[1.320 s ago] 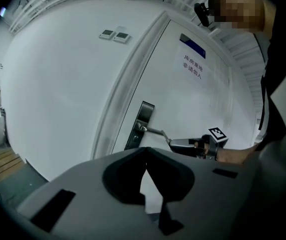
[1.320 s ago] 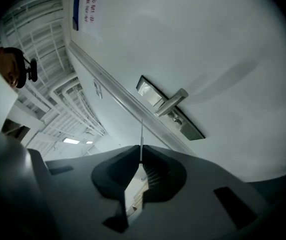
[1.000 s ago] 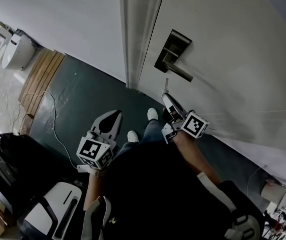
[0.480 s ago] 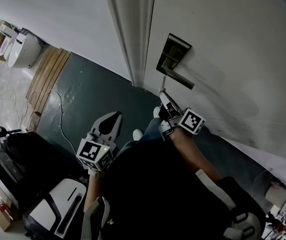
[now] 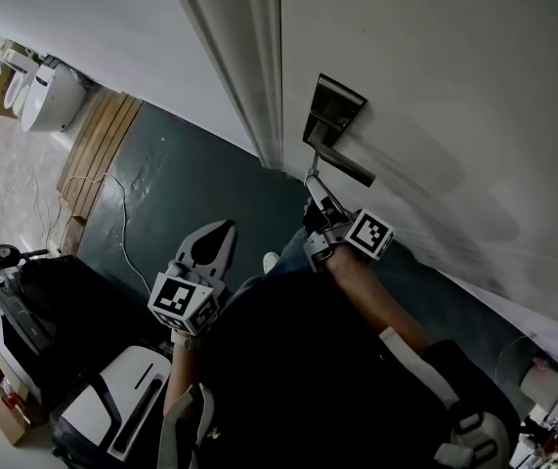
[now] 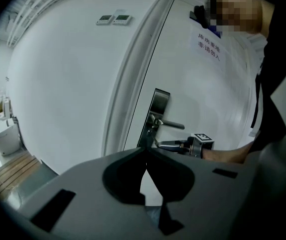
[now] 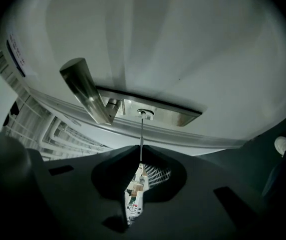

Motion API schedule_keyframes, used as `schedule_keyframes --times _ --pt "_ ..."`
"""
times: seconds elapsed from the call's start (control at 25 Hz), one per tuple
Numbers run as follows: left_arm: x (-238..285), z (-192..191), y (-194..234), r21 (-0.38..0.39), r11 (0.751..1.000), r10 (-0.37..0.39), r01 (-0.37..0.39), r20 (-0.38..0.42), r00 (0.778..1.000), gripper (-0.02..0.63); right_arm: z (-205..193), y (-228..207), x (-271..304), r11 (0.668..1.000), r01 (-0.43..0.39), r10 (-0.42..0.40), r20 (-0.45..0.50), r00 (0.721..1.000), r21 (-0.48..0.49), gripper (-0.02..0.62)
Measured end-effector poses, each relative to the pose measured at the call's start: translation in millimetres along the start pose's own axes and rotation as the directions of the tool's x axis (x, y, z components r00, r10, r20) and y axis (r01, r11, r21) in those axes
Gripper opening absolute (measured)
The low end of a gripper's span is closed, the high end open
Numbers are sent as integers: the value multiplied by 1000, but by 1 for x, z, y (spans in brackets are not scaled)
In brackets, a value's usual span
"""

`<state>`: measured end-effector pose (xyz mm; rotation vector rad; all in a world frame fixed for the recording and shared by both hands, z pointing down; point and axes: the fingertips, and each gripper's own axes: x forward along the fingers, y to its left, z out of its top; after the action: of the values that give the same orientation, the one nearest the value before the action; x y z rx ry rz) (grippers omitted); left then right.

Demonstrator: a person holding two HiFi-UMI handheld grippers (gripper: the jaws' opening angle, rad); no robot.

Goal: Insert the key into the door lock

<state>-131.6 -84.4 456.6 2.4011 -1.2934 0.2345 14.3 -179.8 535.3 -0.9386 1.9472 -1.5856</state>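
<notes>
Head view, entry by item.

Grippers: two, one cube [image 5: 369, 234] on each.

Right gripper [image 5: 316, 191]: raised to the door [image 5: 454, 76], aimed up at the lock plate [image 5: 334, 113]. Jaws pinched tight on the key [image 7: 141, 139].

Left gripper [image 5: 222, 227]: low over the dark floor [image 5: 181, 174], well apart from the door. Jaws pressed together at the tips, nothing between them, as read in the left gripper view.

Key: one. Thin blade, edge-on in the right gripper view, running straight from the clamping jaws to the keyhole [image 7: 143, 114]. Tip touching the keyhole; depth of entry not readable.

Lock: one plate, metal, near the door's edge. One lever [image 7: 85, 96], standing out from the plate. One keyhole, just beside the lever's root, on the same plate.

Door: one, white, edge against the frame [image 5: 259, 66]. One sign [image 6: 208, 43] high on its face, print too small to read.

Also present:
- one cable [image 5: 122, 228] trailing across the floor
- one run of wooden slats [image 5: 98, 145] along the floor's far side
- two small wall panels [image 6: 113, 19] side by side, left of the frame
</notes>
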Motion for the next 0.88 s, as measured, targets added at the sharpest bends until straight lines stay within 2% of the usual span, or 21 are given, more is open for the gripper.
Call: schedule_keyframes --times 0.36,0.88 --pt "12 0 -3 7 1000 0 0 -36 999 8 7 -2 9 1000 -16 15 13 1000 22 32" --pt "19 1 1 32 999 9 -7 -44 999 8 13 -3 15 996 -19 16 38 999 82 32"
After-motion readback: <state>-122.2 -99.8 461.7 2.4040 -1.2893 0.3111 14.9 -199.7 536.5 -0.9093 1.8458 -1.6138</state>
